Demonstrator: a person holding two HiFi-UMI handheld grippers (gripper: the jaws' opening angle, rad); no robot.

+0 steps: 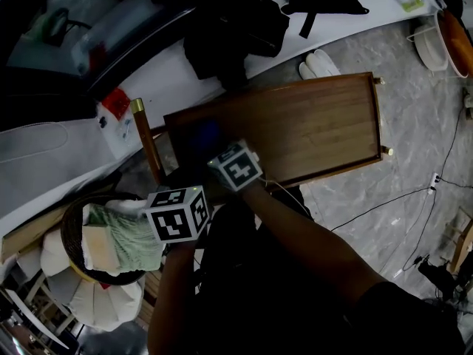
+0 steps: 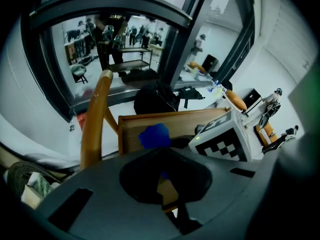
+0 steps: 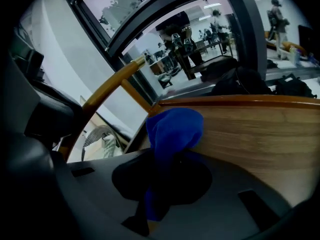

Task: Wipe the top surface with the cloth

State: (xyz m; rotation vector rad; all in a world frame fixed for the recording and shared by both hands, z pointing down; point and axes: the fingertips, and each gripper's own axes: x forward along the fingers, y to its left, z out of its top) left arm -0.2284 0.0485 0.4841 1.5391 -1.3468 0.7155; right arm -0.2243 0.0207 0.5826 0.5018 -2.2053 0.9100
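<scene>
**Wooden top, blue cloth in the right gripper**

Grey veined floor [image 1: 414, 117] spread under the scene, crossed by thin black cables. Nearest the person, at the lower left, stood a round, dark woven basket [image 1: 69, 224]. It held a ribbed green towel [image 1: 137, 239] and a folded cream piece [image 1: 96, 248] beside it.

Just right of the basket hung the left gripper [image 2: 167, 181]. Its jaws stood together with nothing between them, short of the top's near edge. The right gripper [image 3: 157, 184] reached further, over the near-left part of the top [image 1: 310, 124]. Its jaws were clamped on the cloth [image 3: 172, 131]. This was a soft, bunched blue cloth; it rose out of the jaws and folded over onto the wood, close to the left rim.

That top was a rectangle of brown, straight-grained wood with a low raised rim. Small brass knobs [image 1: 388, 151] showed at its right corners. A curved wooden bar [image 1: 148, 146] with a brass cap rose at its left end.

Beyond the far rim lay a pair of white slippers [image 1: 319, 63]. A long white ledge [image 1: 170, 72] ran behind them and carried a black bag [image 1: 236, 35]. A dark-framed window [image 2: 115, 39] closed the background, with dim figures in the glass.
</scene>
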